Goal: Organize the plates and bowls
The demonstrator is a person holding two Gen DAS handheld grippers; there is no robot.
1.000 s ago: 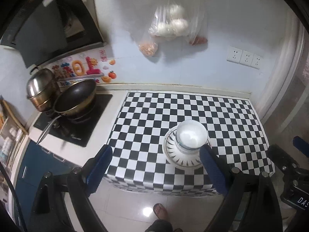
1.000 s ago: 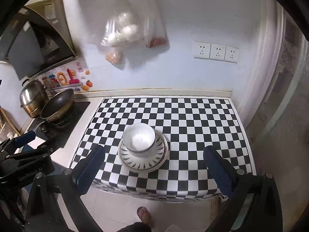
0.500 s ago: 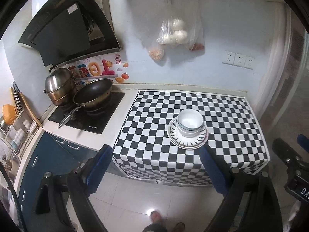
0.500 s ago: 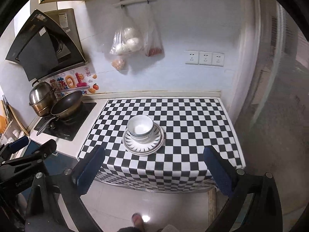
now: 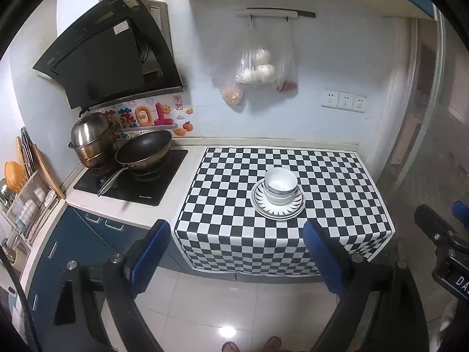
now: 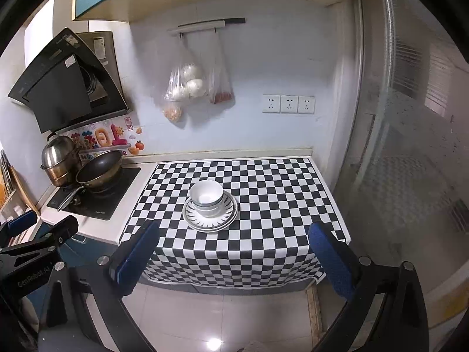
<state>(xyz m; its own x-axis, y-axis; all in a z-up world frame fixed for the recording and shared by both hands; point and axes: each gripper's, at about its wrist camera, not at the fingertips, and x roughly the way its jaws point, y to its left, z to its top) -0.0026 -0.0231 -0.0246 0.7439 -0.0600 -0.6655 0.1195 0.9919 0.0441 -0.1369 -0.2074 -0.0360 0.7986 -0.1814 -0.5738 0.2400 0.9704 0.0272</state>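
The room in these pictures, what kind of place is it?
Most likely a small home kitchen. A black range hood hangs over a cooktop with a frying pan and a steel pot, and stacked bowls sit on plates on the counter.

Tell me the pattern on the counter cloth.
Black-and-white checkerboard cloth, clearest from the right wrist view.
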